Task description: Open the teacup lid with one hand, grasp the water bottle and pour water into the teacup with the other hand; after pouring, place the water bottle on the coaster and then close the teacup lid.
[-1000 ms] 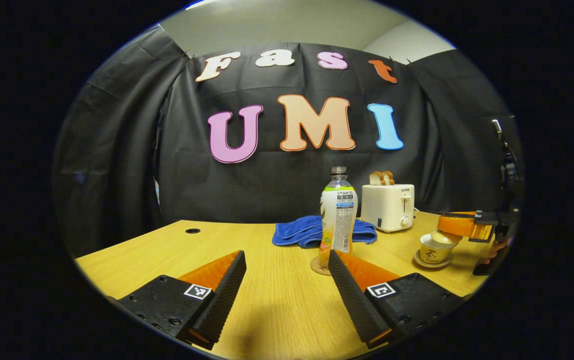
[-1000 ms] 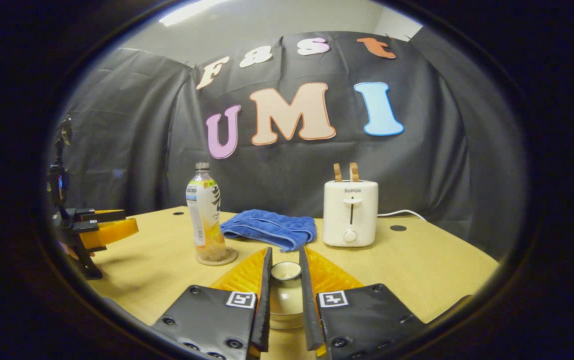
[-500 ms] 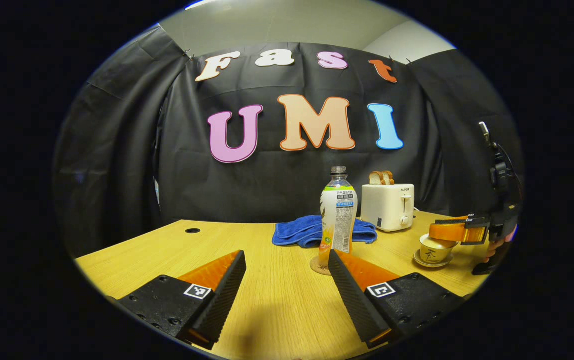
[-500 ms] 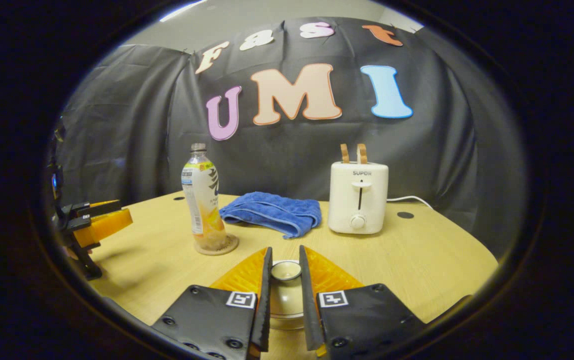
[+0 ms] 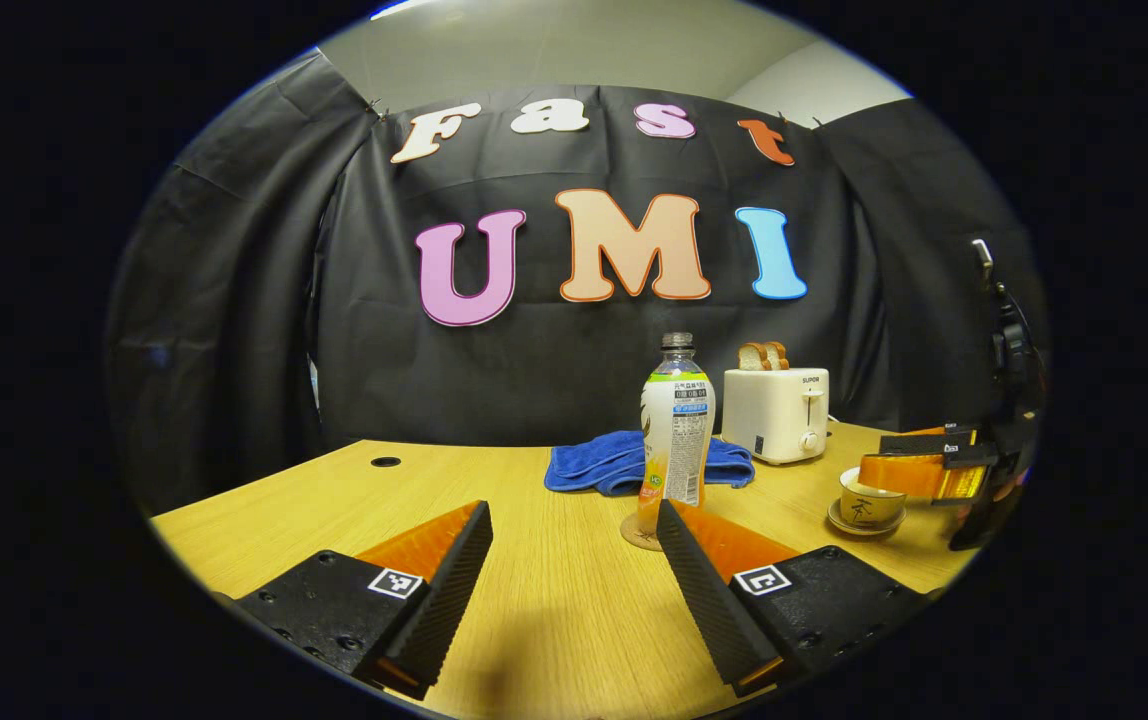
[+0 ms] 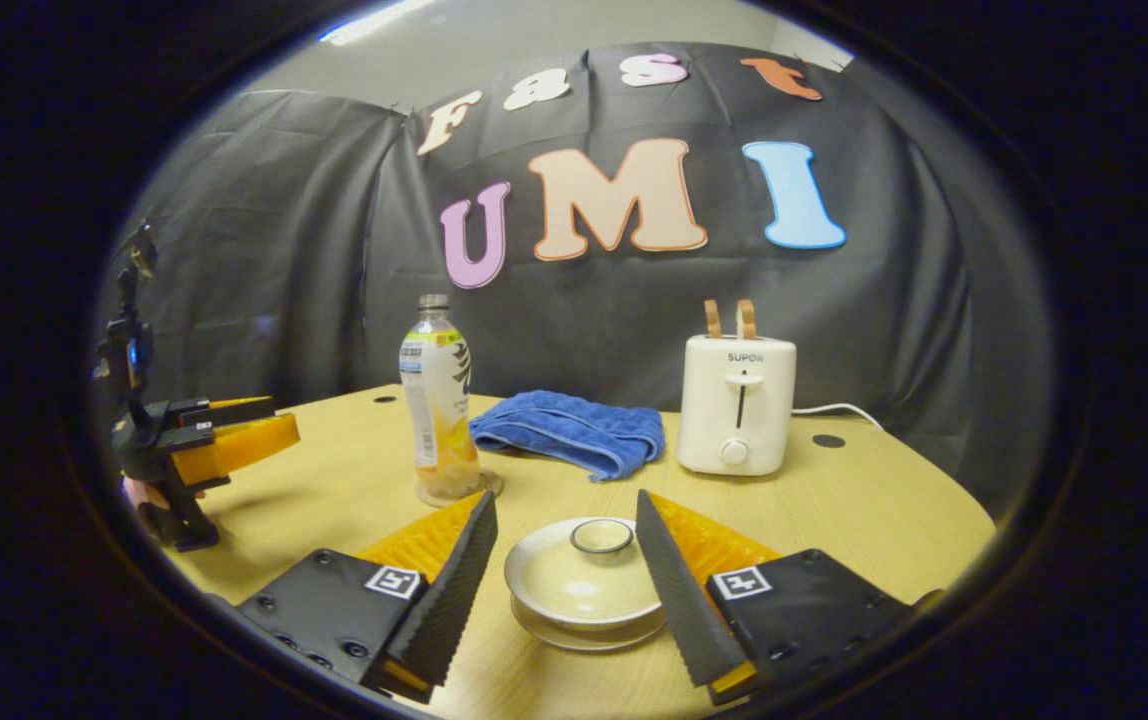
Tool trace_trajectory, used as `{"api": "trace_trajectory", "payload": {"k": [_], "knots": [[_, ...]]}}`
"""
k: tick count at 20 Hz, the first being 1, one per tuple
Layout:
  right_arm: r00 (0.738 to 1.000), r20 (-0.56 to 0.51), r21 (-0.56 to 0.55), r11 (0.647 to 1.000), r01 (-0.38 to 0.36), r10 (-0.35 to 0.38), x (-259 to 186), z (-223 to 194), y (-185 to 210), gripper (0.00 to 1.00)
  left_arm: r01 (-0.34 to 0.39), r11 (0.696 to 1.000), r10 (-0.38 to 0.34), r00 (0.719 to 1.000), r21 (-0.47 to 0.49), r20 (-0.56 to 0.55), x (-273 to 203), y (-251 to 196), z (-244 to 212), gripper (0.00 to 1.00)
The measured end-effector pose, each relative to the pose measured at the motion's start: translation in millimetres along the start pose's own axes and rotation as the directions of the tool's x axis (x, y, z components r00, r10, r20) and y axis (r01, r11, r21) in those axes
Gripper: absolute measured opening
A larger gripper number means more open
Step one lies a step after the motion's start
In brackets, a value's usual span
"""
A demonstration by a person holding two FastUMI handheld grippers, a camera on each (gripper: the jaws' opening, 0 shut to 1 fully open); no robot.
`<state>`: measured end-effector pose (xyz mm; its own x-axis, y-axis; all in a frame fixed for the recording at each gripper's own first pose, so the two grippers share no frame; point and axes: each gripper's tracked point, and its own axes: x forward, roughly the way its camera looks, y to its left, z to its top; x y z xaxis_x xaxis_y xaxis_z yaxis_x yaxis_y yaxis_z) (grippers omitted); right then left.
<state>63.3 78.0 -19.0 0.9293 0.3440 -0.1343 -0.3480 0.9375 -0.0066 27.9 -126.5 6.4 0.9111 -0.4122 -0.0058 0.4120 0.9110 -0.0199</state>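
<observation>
On the wooden table (image 6: 864, 520) in front of me I count one water bottle (image 6: 437, 400), standing on one round coaster (image 6: 459, 488). There is one lidded teacup (image 6: 584, 575) sitting on one saucer (image 6: 589, 635). One blue towel (image 6: 574, 432) lies folded. One white toaster (image 6: 737, 403) holds two slices of bread (image 6: 726, 318). I count two cable holes (image 6: 827, 440) in the tabletop.

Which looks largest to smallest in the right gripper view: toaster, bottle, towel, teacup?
1. Towel, widest
2. Toaster and bottle: about alike, unranked
Teacup: looks as wide as the towel, but it is nearest the camera, so unranked.
</observation>
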Motion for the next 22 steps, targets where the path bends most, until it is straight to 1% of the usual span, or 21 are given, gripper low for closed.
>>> {"api": "trace_trajectory", "payload": {"k": [2, 6, 7, 8, 11, 14, 15, 16, 17, 18, 19, 22], "knots": [[1.0, 0.019, 0.01, 1.0, 0.013, -0.013, -8, 3, -2, 0.75, 0.0, 1.0, 0.0, 1.0, 0.0, 0.0, 1, 0, -1, 0.96], [0.992, 0.114, 0.019, 0.998, 0.057, -0.058, -31, 16, -7, 0.96, 0.0, 1.0, 0.0, 1.0, 0.0, 0.001, 1, 0, 0, 0.96], [0.989, 0.129, 0.02, 0.997, 0.07, -0.072, -35, 18, -9, 0.96, 0.0, 1.0, 0.0, 1.0, 0.0, 0.001, 1, 0, 0, 0.96], [0.989, 0.119, 0.02, 0.996, 0.082, -0.084, -37, 13, -12, 0.93, 0.0, 1.0, 0.0, 1.0, 0.0, 0.001, 1, 0, -1, 0.96], [0.985, 0.122, 0.025, 0.992, 0.122, -0.124, -48, 13, -18, 0.94, -0.005, 1.0, 0.005, 1.0, 0.0, 0.001, 1, 1, -1, 0.96], [0.97, 0.126, 0.035, 0.978, 0.207, -0.21, -60, 13, -36, 0.97, -0.031, 1.0, 0.031, 1.0, 0.001, -0.001, -4, 7, -1, 0.96], [0.963, 0.126, 0.038, 0.971, 0.235, -0.238, -63, 13, -40, 0.94, -0.042, 0.999, 0.042, 0.999, 0.001, -0.001, -6, 8, -2, 0.96], [0.956, 0.127, 0.041, 0.964, 0.261, -0.264, -66, 13, -45, 0.99, -0.054, 0.999, 0.054, 0.999, 0.002, 0.0, -8, 11, -1, 0.96], [0.95, 0.128, 0.043, 0.959, 0.282, -0.285, -69, 12, -49, 0.97, -0.063, 0.998, 0.063, 0.998, 0.003, 0.0, -10, 12, -1, 0.96], [0.944, 0.128, 0.045, 0.953, 0.3, -0.304, -70, 13, -53, 0.97, -0.076, 0.997, 0.076, 0.997, 0.003, 0.0, -12, 15, -1, 0.96], [0.94, 0.127, 0.047, 0.948, 0.314, -0.317, -72, 12, -55, 0.99, -0.088, 0.996, 0.088, 0.996, 0.003, 0.0, -14, 18, -1, 0.96], [0.938, 0.127, 0.047, 0.946, 0.32, -0.323, -73, 12, -56, 0.96, -0.126, 0.992, 0.126, 0.992, 0.004, -0.002, -16, 24, -2, 0.96]]}}
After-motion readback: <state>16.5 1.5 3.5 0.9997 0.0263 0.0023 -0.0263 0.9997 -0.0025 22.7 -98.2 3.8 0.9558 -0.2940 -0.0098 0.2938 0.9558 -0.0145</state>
